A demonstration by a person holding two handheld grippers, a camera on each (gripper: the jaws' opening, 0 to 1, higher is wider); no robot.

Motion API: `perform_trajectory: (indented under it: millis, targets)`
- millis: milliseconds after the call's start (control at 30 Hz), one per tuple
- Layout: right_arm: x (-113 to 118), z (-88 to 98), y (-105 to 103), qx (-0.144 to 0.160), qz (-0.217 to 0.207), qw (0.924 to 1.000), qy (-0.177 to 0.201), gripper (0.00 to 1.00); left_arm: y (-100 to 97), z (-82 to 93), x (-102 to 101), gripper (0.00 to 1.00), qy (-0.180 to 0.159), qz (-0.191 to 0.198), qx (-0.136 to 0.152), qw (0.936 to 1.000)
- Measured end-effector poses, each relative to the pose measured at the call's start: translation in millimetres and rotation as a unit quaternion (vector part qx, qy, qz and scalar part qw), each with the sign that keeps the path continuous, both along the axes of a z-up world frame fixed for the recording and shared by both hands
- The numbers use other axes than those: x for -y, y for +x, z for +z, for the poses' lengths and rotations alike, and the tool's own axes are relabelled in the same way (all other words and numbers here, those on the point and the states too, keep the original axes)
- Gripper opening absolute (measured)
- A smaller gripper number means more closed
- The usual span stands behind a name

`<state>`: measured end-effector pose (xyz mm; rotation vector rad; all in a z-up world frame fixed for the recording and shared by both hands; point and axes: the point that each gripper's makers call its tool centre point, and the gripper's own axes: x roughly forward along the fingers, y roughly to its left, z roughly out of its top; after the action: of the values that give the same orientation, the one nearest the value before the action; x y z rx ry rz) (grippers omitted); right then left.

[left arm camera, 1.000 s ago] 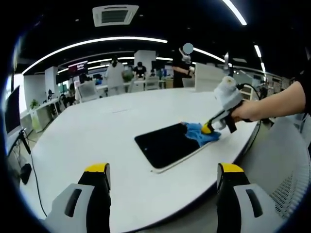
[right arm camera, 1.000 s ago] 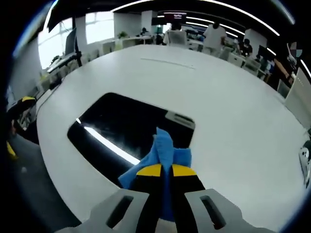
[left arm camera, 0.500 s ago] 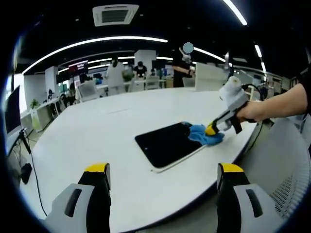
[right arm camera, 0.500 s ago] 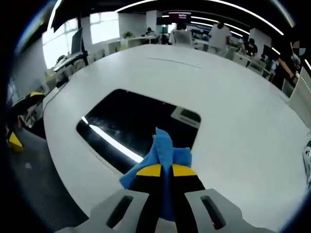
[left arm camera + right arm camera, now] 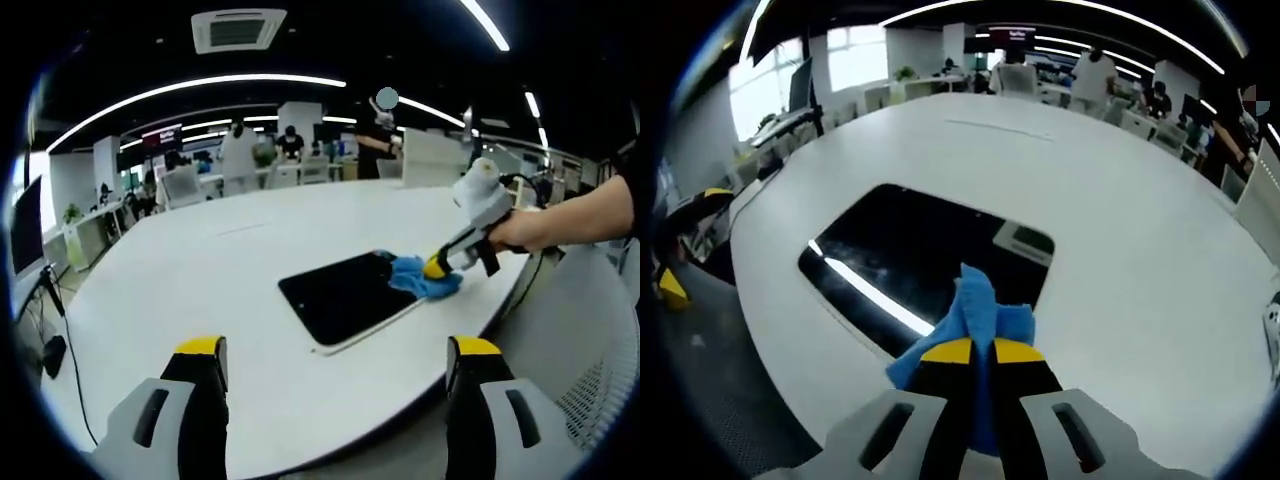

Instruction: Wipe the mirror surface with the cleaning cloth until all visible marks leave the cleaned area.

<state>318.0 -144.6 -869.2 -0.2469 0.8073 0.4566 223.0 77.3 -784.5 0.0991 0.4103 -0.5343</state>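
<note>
Cloth (image 5: 975,315) bright blue. Mirror (image 5: 920,262) glossy black, pale rim. Table (image 5: 200,270) plain white. Both grippers: yellow jaw tips, grey bodies, black inner faces.

The mirror (image 5: 348,296) lies flat on the table (image 5: 200,280), near its edge. The cloth (image 5: 975,310) sits on one end of the mirror. People (image 5: 238,152) stand far behind the table.
</note>
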Motion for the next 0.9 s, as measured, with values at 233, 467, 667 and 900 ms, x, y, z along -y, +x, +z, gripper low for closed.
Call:
perform_trajectory:
  millis: [233,467,667,900]
  targets:
    - [-4.8,0.1,-0.6,0.001,0.005,1.0,-0.001,0.0,0.1,-0.3,-0.2,0.9,0.001,0.0,-0.001,1.0]
    - [-12.4,0.2,-0.9,0.002,0.01,0.9999,0.006,0.0,0.0,-0.4,0.2,0.9,0.0,0.0,-0.001,1.0]
    - [-31.9,0.0,0.5,0.012,0.027,0.9995,0.012,0.0,0.0,-0.4,0.3,0.9,0.0,-0.001,-0.001,1.0]
    - [-54.4,0.6,1.5,0.015,0.044,0.9988,0.016,0.0,-0.1,0.4,1.2,0.89,-0.003,-0.004,0.0,1.0]
